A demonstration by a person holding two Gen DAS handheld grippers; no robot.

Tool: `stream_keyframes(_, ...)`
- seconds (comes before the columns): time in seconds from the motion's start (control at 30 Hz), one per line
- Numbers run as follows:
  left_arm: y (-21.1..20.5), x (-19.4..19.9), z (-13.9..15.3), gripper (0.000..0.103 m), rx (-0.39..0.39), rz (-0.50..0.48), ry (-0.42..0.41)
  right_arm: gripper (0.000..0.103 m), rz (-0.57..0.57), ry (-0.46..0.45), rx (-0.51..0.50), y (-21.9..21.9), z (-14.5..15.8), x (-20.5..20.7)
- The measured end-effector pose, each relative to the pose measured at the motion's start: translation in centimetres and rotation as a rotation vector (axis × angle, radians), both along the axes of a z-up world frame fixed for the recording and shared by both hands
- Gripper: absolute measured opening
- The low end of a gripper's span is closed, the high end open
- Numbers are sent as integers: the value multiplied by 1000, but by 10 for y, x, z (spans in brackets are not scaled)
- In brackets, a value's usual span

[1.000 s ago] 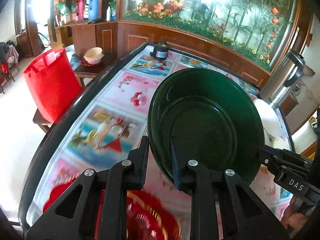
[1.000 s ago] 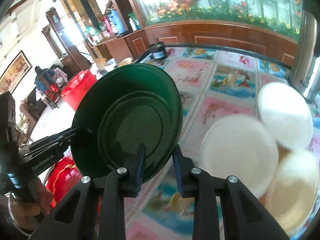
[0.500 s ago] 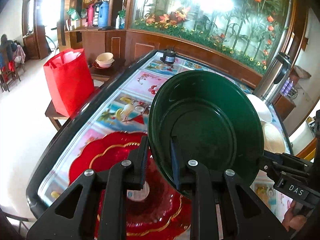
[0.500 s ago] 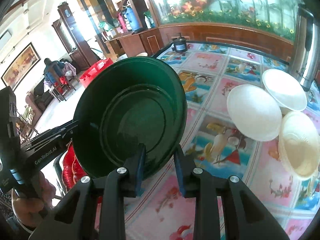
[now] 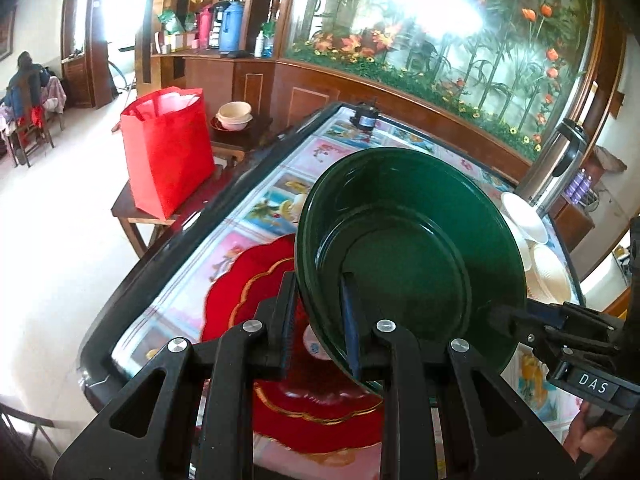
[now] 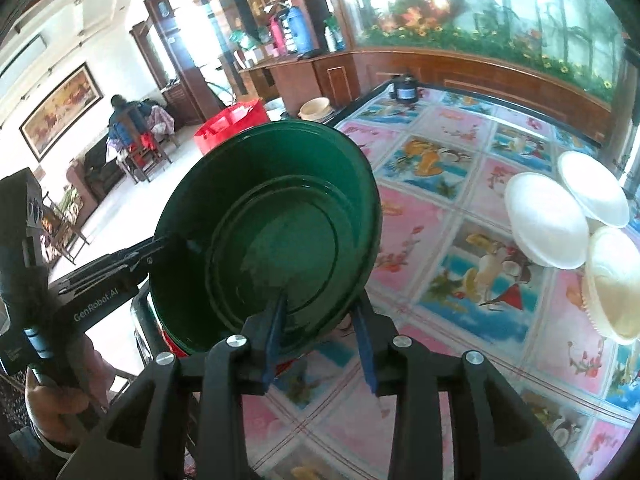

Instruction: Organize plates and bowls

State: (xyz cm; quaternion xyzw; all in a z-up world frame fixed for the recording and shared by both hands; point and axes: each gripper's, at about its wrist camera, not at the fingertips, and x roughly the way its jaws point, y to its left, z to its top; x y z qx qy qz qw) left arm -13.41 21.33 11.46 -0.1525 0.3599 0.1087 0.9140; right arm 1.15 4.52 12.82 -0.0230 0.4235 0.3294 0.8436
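A dark green bowl [image 5: 408, 248] is held tilted in the air above the table. My left gripper [image 5: 320, 328] is shut on its near rim. My right gripper [image 6: 320, 328] is shut on the opposite rim, and it also shows in the left wrist view [image 5: 516, 320]. The bowl fills the left middle of the right wrist view [image 6: 272, 232]. A red plate with gold trim [image 5: 256, 280] lies on the table under the bowl. Two white plates [image 6: 544, 220] and a cream bowl [image 6: 616, 280] sit at the table's right side.
The table [image 6: 440, 208] has a pictured tile cloth and a dark raised edge. A steel flask [image 5: 556, 168] stands at its far right and a small dark jar [image 5: 366, 116] at its far end. A red bag [image 5: 168, 152] stands on a side table to the left.
Both grippers have carried the green bowl back toward the table's near end and higher. The red plate has come into fuller view beneath it. The grip on the bowl is unchanged.
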Motion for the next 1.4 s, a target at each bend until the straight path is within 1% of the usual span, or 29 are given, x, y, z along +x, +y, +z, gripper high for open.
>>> stream_keyframes(0.07, 2, -4, -3, 21, -10, 6, 5, 36, 10, 5, -3, 5, -4, -3)
stream_keyframes(0.27, 7, -11, -17, 21, 5, 32, 31, 36, 37, 25, -20, 18, -15, -8)
stream_keyframes(0.43, 13, -12, -29, 21, -1, 45, 57, 37, 53, 39, -36, 26, -21, -13)
stream_keyframes(0.63, 14, -13, -35, 21, 24, 57, 61, 38, 65, 57, -50, 33, -25, -17)
stream_keyframes(0.93, 17, -14, -46, 21, 12, 62, 83, 40, 75, 83, -65, 39, -34, -22)
stream_keyframes(1.2, 21, -15, -47, 21, 17, 66, 84, 42, 77, 94, -73, 44, -36, -22)
stream_keyframes(1.4, 24, -17, -51, 21, 20, 71, 99, 44, 91, 108, -87, 52, -40, -20)
